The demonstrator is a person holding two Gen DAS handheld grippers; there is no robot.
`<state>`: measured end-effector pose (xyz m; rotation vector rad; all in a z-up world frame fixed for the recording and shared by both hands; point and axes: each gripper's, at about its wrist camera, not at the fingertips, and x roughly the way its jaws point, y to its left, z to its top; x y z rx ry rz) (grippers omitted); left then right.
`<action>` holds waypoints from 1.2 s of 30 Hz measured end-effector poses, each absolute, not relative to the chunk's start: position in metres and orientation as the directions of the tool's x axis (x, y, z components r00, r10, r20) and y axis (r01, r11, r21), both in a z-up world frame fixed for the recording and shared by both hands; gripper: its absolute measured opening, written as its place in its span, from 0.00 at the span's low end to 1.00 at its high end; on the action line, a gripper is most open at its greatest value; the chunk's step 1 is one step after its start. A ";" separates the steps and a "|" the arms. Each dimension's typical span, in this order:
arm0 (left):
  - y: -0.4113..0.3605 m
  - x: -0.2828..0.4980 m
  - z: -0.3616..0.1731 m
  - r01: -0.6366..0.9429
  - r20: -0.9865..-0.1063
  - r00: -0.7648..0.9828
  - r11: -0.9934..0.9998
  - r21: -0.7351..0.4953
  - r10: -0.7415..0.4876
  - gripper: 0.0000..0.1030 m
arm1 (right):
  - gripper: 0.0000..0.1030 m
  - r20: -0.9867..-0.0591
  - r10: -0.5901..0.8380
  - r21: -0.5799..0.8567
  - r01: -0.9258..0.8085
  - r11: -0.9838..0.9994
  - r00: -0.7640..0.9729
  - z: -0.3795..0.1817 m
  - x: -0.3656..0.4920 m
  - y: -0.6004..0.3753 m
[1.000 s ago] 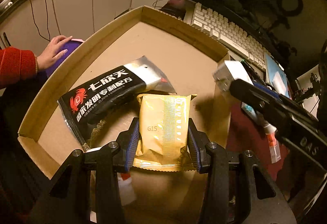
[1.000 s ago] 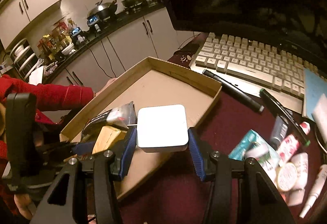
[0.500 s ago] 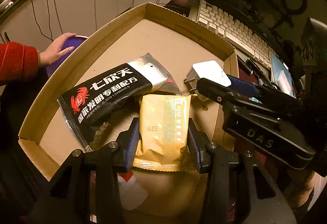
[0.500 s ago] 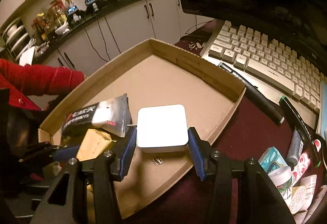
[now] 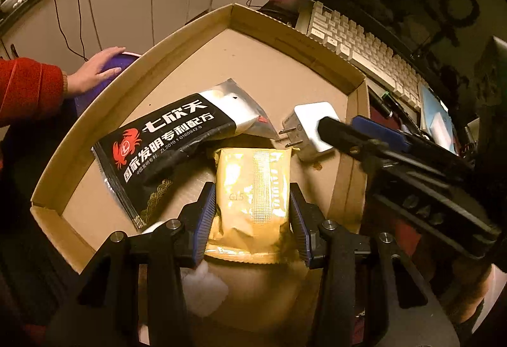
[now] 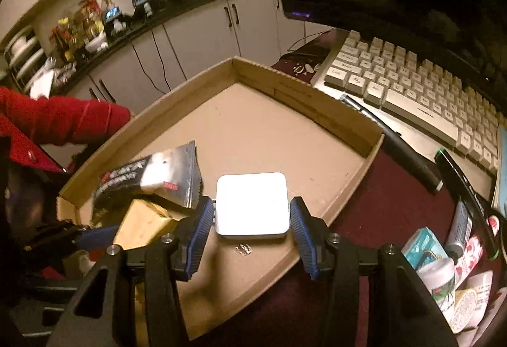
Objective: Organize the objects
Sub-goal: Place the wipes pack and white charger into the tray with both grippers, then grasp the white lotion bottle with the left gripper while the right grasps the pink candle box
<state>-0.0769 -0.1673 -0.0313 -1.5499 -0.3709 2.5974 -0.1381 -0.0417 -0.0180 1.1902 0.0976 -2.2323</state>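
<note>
Over the tray: both grippers hung above the cardboard tray (image 6: 364, 138), each with a load.
Left gripper (image 5: 252, 214): jaws closed on the gold snack packet (image 5: 253, 188); long axis ran away from the camera.
Right gripper (image 6: 252, 220): jaws closed on the white plug adapter (image 6: 252, 204), low over the tray floor; prongs pointed toward the black crab-print pouch (image 5: 164, 144).
Step (judged): setting both items down in the tray.
Next move: lower, then part the jaws clear of the pouch.
</note>
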 end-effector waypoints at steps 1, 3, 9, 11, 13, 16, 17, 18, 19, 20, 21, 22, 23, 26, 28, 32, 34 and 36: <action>-0.166 -0.075 -0.029 0.039 -0.851 -0.484 -0.966 -0.257 0.207 0.43 | 0.50 -0.765 -0.486 0.227 0.530 -0.817 -0.423 -0.014 -0.136 -0.035; -0.161 -0.069 -0.023 0.027 -0.842 -0.498 -0.967 -0.253 0.207 0.43 | 0.50 -0.742 -0.502 0.247 0.514 -0.821 -0.444 -0.005 -0.129 -0.024; -0.138 -0.046 0.001 -0.018 -0.805 -0.572 -0.984 -0.178 0.157 0.56 | 0.57 -0.678 -0.532 0.277 0.493 -0.825 -0.508 0.012 -0.088 0.020; -0.127 -0.040 0.005 -0.036 -0.797 -0.586 -0.988 -0.153 0.145 0.59 | 0.57 -0.667 -0.530 0.275 0.489 -0.828 -0.523 0.014 -0.075 0.035; -0.117 -0.035 0.006 -0.056 -0.796 -0.587 -0.988 -0.144 0.149 0.59 | 0.59 -0.663 -0.533 0.295 0.471 -0.832 -0.526 0.013 -0.063 0.052; -0.097 -0.030 0.004 -0.096 -0.797 -0.579 -0.985 -0.145 0.174 0.59 | 0.59 -0.657 -0.529 0.334 0.422 -0.843 -0.537 0.008 -0.049 0.078; -0.088 -0.028 0.003 -0.108 -0.800 -0.572 -0.983 -0.145 0.181 0.59 | 0.59 -0.662 -0.523 0.339 0.408 -0.848 -0.537 0.005 -0.044 0.085; -0.082 -0.026 0.001 -0.122 -0.801 -0.567 -0.982 -0.147 0.191 0.59 | 0.59 -0.670 -0.514 0.340 0.394 -0.854 -0.536 0.001 -0.040 0.092; -0.074 -0.024 -0.001 -0.143 -0.803 -0.559 -0.978 -0.151 0.206 0.59 | 0.60 -0.674 -0.508 0.343 0.381 -0.859 -0.537 -0.002 -0.036 0.099; -0.066 -0.023 -0.004 -0.160 -0.807 -0.549 -0.975 -0.153 0.217 0.59 | 0.61 -0.676 -0.503 0.348 0.368 -0.862 -0.538 -0.004 -0.034 0.106; -0.060 -0.022 -0.007 -0.173 -0.812 -0.539 -0.973 -0.155 0.226 0.59 | 0.63 -0.681 -0.495 0.353 0.350 -0.868 -0.540 -0.007 -0.032 0.114; -0.054 -0.021 -0.009 -0.184 -0.815 -0.530 -0.970 -0.157 0.232 0.59 | 0.64 -0.685 -0.485 0.354 0.332 -0.874 -0.544 -0.009 -0.031 0.122; -0.047 -0.020 -0.012 -0.194 -0.820 -0.522 -0.969 -0.154 0.235 0.59 | 0.64 -0.688 -0.473 0.354 0.316 -0.881 -0.550 -0.010 -0.029 0.130; -0.035 -0.021 -0.018 -0.213 -0.825 -0.509 -0.964 -0.157 0.246 0.59 | 0.64 -0.700 -0.409 0.317 0.259 -0.912 -0.586 -0.010 -0.028 0.153; -0.031 -0.023 -0.020 -0.216 -0.828 -0.495 -0.960 -0.177 0.263 0.59 | 0.64 -0.711 -0.362 0.275 0.236 -0.932 -0.603 -0.010 -0.029 0.161; -0.025 -0.028 -0.024 -0.220 -0.837 -0.460 -0.951 -0.217 0.297 0.59 | 0.64 -0.739 -0.314 0.241 0.202 -0.949 -0.596 -0.019 -0.037 0.173; -0.023 -0.030 -0.026 -0.225 -0.844 -0.444 -0.949 -0.222 0.303 0.59 | 0.64 -0.752 -0.313 0.248 0.192 -0.950 -0.579 -0.025 -0.042 0.174; -0.020 -0.033 -0.027 -0.227 -0.850 -0.427 -0.947 -0.228 0.307 0.59 | 0.62 -0.764 -0.323 0.265 0.185 -0.946 -0.558 -0.033 -0.046 0.175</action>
